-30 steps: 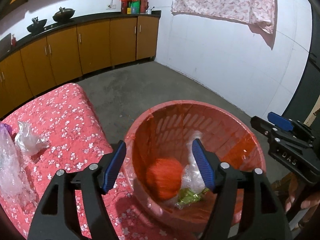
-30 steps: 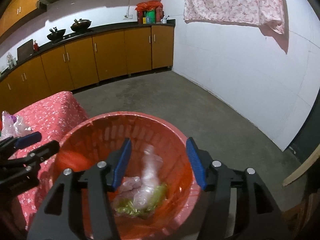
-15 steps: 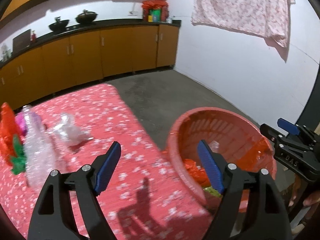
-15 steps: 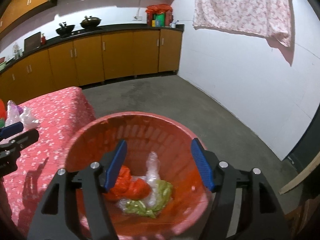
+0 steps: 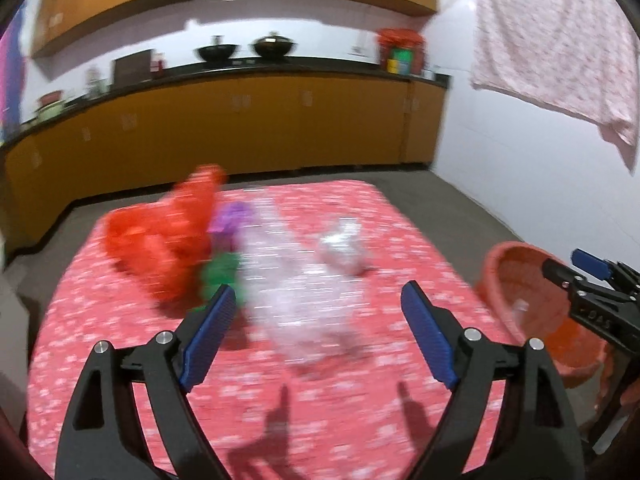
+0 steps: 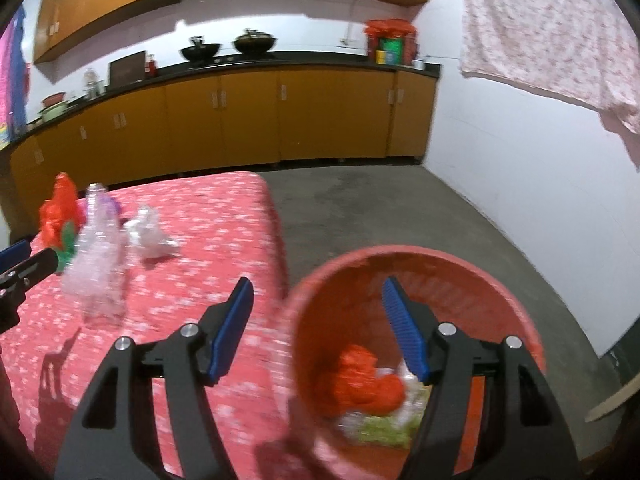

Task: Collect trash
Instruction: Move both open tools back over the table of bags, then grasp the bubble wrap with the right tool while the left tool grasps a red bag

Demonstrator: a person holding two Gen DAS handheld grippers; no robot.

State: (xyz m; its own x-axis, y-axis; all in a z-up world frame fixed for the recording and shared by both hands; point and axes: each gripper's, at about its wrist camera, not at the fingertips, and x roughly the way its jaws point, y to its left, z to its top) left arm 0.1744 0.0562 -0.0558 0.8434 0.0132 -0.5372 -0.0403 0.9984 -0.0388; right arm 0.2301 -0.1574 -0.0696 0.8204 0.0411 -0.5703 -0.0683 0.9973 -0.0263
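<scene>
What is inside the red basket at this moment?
The red basket holds crumpled orange-red plastic, clear wrapping and something green. The right gripper, open and empty, covers part of the contents; anything underneath the pile is hidden.

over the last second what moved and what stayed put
The left gripper swung away from over the red basket to the table, now facing the clear plastic bottle and crumpled clear wrapper. The right gripper shifted slightly toward the table, still partly over the basket. Both jaws stayed open and empty. The trash in the basket and the red bag on the table did not move.
</scene>
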